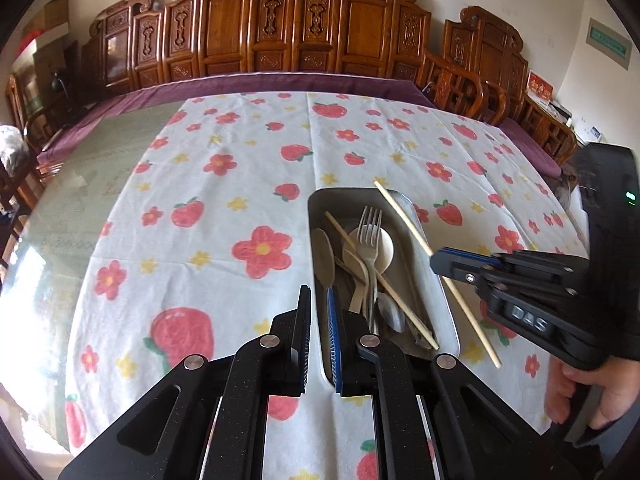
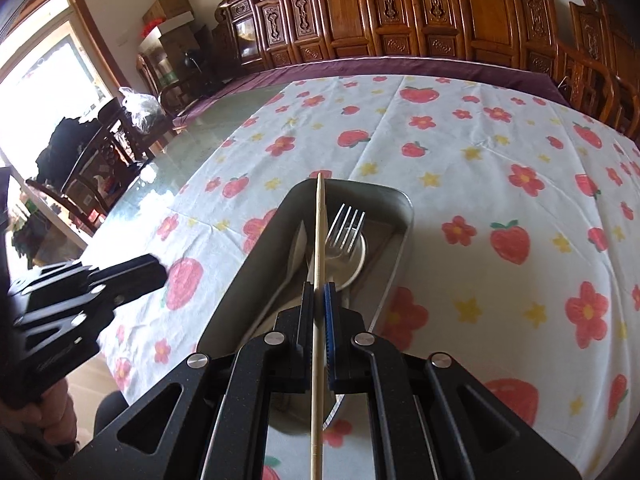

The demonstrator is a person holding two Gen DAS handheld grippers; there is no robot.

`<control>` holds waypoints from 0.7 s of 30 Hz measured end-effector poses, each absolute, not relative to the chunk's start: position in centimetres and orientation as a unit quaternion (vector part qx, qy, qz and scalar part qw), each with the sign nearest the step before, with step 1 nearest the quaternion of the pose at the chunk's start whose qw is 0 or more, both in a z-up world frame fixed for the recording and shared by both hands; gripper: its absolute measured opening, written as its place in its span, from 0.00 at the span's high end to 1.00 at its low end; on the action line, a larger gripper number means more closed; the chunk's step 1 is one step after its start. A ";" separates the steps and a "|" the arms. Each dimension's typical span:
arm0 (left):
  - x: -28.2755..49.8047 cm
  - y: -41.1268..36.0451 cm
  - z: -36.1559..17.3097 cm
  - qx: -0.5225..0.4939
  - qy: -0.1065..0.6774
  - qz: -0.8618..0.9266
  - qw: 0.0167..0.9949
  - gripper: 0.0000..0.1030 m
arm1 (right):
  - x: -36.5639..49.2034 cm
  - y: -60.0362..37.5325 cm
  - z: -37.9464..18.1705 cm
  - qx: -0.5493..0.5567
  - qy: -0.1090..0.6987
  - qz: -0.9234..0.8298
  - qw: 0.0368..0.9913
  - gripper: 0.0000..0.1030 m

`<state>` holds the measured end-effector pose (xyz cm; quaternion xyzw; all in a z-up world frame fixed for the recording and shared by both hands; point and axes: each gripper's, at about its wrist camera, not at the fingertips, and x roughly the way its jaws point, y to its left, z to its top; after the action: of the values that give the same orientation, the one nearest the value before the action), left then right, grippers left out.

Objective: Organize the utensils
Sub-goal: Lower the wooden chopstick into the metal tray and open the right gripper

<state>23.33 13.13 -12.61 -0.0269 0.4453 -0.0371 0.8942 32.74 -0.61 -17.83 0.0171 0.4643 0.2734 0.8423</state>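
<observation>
Utensils heaped in a grey metal tray (image 1: pixel 450 304) on the desk (image 1: pixel 60 216): a steel fork (image 1: pixel 370 232), pale spoons (image 1: pixel 326 258), one chopstick (image 1: pixel 384 280) lying slantwise among them. Second chopstick (image 2: pixel 318 264) clamped in the right hand-held gripper (image 2: pixel 319 292), pads pressed together on it, held above the tray and pointing away along the fingers. Left hand-held gripper (image 1: pixel 319 296) nearly closed on nothing, poised over the tray's near left rim. Desk glass-topped, greenish, mostly draped with a white cloth (image 1: pixel 224 200) printed in red flowers, strawberries and yellow stars; creased, reaching the far edge. Beyond, a purple-cushioned bench (image 1: pixel 280 84) along a carved wooden back (image 1: pixel 304 24). Cream walls, cardboard boxes (image 2: pixel 172 8) stacked in a corner, bright window (image 2: pixel 48 92) to the left.
</observation>
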 end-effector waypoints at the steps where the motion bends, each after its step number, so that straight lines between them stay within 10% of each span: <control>1: 23.1 13.4 -12.4 -0.027 0.443 -0.036 0.895 0.93 | 33.0 -0.2 -18.0 0.019 0.466 0.271 0.842 0.94; 21: 21.0 14.6 -10.5 -0.026 0.427 -0.024 0.904 0.93 | 34.6 1.4 -20.1 0.036 0.478 0.257 0.839 0.91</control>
<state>21.03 14.57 -10.49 -0.0256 0.4269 -0.0240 0.9036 34.56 1.42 -20.08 0.0359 0.4783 0.2568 0.8391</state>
